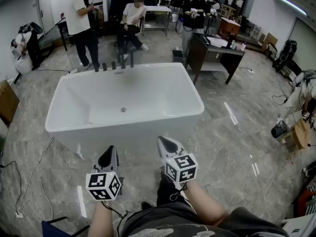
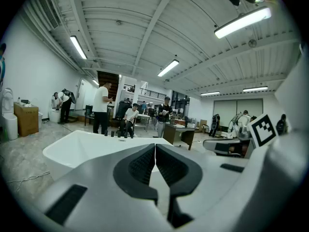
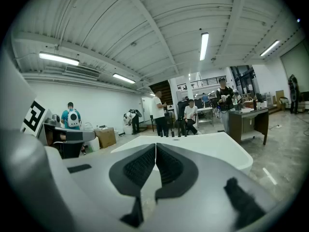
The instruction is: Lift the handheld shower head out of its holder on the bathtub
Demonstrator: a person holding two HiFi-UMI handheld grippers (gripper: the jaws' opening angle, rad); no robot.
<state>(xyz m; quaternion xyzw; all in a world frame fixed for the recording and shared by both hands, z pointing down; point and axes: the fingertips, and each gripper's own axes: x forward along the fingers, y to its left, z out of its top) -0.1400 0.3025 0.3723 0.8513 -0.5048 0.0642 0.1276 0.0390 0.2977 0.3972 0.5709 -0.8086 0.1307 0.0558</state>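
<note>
The left gripper (image 1: 109, 149) and right gripper (image 1: 165, 141) are held side by side, each with its jaws pressed together on nothing, as is borne out in the left gripper view (image 2: 155, 146) and the right gripper view (image 3: 155, 145). Just ahead of both tips the near wall of a white tub (image 1: 133, 135) is seen, and its whole basin lies between the grippers and a row of dark fittings (image 1: 113, 65) on the far rim. Which of these is the shower head cannot be told. Beyond the fittings a standing person (image 1: 79, 23) and a seated person (image 1: 132, 21) are found. Ahead and to the right of the right gripper a desk (image 1: 217, 51) is placed, and to the left of the left gripper a cable (image 1: 34, 177) is trailed over the floor.
</note>
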